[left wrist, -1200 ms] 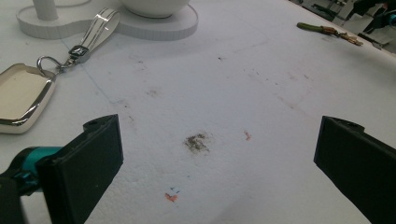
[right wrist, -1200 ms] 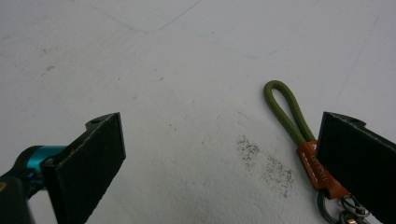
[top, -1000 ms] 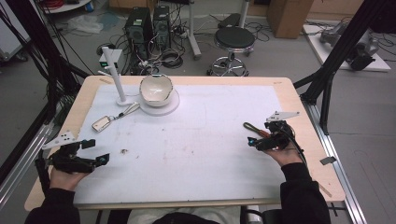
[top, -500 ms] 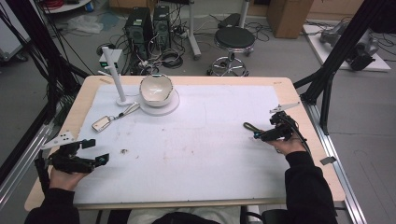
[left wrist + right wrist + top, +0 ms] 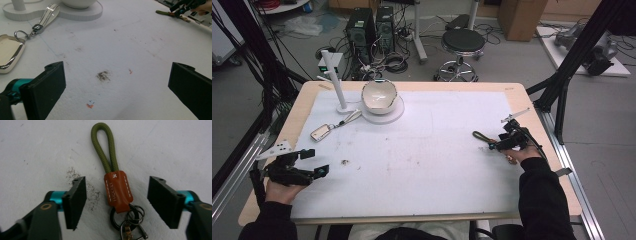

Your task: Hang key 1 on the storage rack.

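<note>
Keychain: the keychain (image 5: 116,187) lies flat near the right edge of the tabletop (image 5: 437,165), between the jaws of the right tongs (image 5: 117,201), neither pad touching it.
Look: an olive-green cord loop (image 5: 103,147) runs into a folded orange-brown leather tab (image 5: 117,191) with white stitching and a small white cross; dark and silvery split rings (image 5: 130,216) hang off its near end (a clasp sits below them, partly cut off).
Right tongs: its jaws have just been closing and now stand about half apart, with open gaps on both sides of the tab.
Left tongs: the left tongs (image 5: 314,162) rests at the near left corner, jaws spread wide with nothing between them.
Surfaces: the white tabletop cover is matte and scuffed, with a dark smudge (image 5: 82,185) just beside the tab.
Room: the middle of the tabletop is bare; a key fob (image 5: 323,132), a white bowl (image 5: 379,95) on its base and a white post (image 5: 337,82) stand well apart at the far left.
</note>
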Motion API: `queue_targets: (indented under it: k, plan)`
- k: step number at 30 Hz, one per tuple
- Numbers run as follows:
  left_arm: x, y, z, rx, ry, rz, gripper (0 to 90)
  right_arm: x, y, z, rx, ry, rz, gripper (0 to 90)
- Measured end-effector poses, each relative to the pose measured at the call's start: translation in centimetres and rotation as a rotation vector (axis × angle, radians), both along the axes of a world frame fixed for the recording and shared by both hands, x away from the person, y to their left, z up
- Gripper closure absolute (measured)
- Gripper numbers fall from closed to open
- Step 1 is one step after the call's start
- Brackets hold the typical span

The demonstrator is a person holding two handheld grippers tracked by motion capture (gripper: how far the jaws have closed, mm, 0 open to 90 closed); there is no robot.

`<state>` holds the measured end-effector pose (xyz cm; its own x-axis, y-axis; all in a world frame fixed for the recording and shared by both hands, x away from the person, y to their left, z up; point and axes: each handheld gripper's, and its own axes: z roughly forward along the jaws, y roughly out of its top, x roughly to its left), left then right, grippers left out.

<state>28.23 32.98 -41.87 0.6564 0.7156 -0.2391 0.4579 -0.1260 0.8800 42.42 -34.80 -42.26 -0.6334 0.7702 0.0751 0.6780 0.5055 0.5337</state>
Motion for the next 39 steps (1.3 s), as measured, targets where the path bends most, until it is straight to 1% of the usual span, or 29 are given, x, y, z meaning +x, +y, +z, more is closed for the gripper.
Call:
queue_targets:
  k: [2, 3, 4, 5, 6, 7, 10, 11, 12, 13, 18, 23, 24, 28, 30, 33, 38, 39]
  plan:
    - [0.0, 0.0, 0.0, -0.001, -0.001, 0.000, 1.7, 0.0, 0.1, 0.0, -0.001, 0.000, 0.016, 38.5]
    - [0.0, 0.0, 0.0, -0.001, -0.001, -0.001, 1.7, 0.0, 0.1, 0.0, -0.001, 0.000, 0.016, 38.5]
    - [0.1, 0.1, 0.0, 0.001, 0.001, -0.002, 1.7, -0.1, 0.2, 0.0, 0.000, -0.002, 0.019, 43.7]
    - [0.1, 0.0, 0.0, -0.001, 0.001, 0.000, 1.7, 0.0, 0.2, 0.0, -0.001, 0.002, 0.026, 46.3]
    - [0.1, 0.0, 0.0, -0.001, 0.001, -0.001, 1.7, 0.0, 0.2, 0.0, -0.001, 0.002, 0.026, 46.3]
    - [0.0, 0.0, 0.0, 0.001, 0.000, -0.002, 1.7, -0.1, 0.3, 0.0, -0.007, 0.007, 0.027, 51.2]
    - [0.0, 0.1, 0.0, -0.001, 0.000, -0.003, 1.7, -0.2, 0.5, 0.0, -0.037, -0.014, 0.039, 58.0]
    - [0.0, 0.1, 0.0, -0.001, 0.000, -0.003, 1.7, -0.2, 0.5, 0.0, -0.037, -0.014, 0.039, 58.0]
    - [0.1, 0.1, 0.0, -0.001, 0.003, -0.001, 1.7, -0.3, 0.6, 0.0, -0.052, -0.027, 0.043, 63.3]
    - [0.1, 0.0, -0.1, 0.002, 0.012, -0.007, 1.7, -0.3, 0.6, 0.0, -0.055, -0.026, 0.044, 65.3]
    - [0.1, 0.0, -0.1, 0.003, 0.011, -0.010, 1.7, -0.3, 0.6, 0.0, -0.048, -0.019, 0.034, 68.5]
    - [0.1, 0.0, -0.1, 0.001, 0.009, -0.009, 1.7, -0.4, 0.7, 0.1, -0.053, -0.023, 0.024, 71.9]
    - [0.1, 0.0, -0.1, 0.001, 0.009, -0.009, 1.7, -0.4, 0.7, 0.2, -0.053, -0.021, 0.014, 72.6]
    - [0.1, 0.0, 0.0, -0.001, 0.007, -0.005, 1.7, -0.5, 0.9, 0.2, -0.067, -0.028, 0.009, 73.0]
    - [0.1, 0.0, 0.0, -0.002, 0.006, -0.005, 1.7, -0.6, 1.1, 0.3, -0.067, -0.022, 0.008, 73.0]
    - [0.1, 0.0, 0.0, -0.003, 0.006, -0.006, 1.7, -0.7, 1.5, 0.4, -0.071, -0.026, 0.009, 73.0]
    - [0.0, 0.0, 0.0, -0.004, 0.005, -0.008, 1.7, -0.8, 1.8, 0.7, -0.054, -0.029, 0.001, 73.0]
    - [0.1, 0.0, 0.0, -0.003, 0.005, -0.008, 1.7, -0.8, 1.9, 1.0, -0.046, -0.034, -0.002, 73.0]
